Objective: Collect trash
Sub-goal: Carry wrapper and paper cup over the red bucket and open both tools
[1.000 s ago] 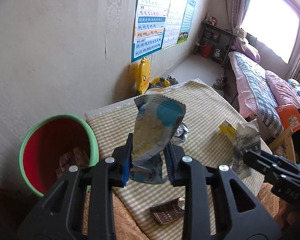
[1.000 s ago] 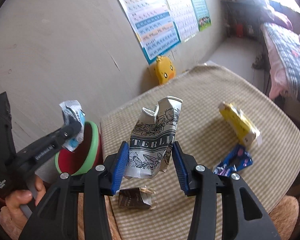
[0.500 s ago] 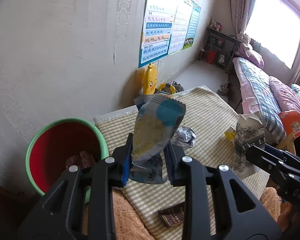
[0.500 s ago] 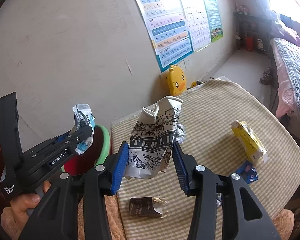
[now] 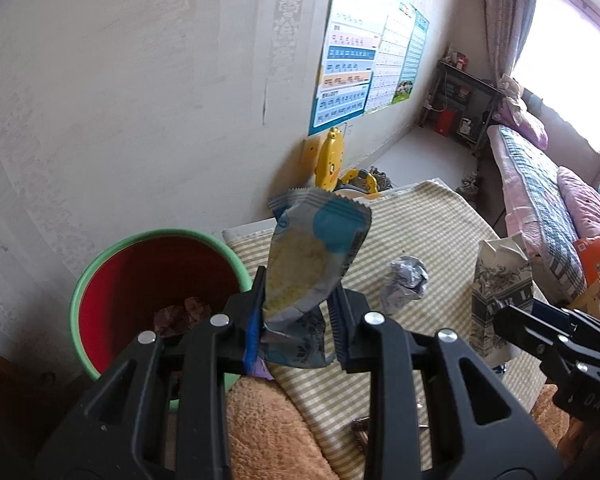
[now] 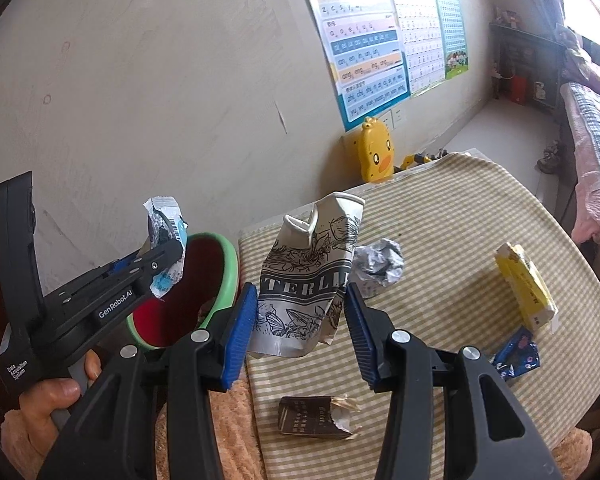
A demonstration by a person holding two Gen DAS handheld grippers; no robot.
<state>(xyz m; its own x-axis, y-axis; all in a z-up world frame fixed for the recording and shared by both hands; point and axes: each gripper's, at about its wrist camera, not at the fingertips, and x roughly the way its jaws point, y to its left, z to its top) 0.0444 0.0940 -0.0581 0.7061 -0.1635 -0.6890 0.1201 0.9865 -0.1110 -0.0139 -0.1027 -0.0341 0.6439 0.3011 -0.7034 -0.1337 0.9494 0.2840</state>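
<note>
My left gripper is shut on a blue and yellow snack wrapper, held in the air just right of the red bin with a green rim; it also shows in the right wrist view over the bin. My right gripper is shut on a crushed white carton with black drawings, held above the table's left end; the carton also shows in the left wrist view. Brown trash lies in the bin.
On the checked tablecloth lie a crumpled foil ball, a yellow box, a blue wrapper and a brown packet. A yellow duck toy stands by the wall. A bed is at right.
Both grippers have moved left toward the bin with their loads still held. The bin now looks larger and closer in both views.
</note>
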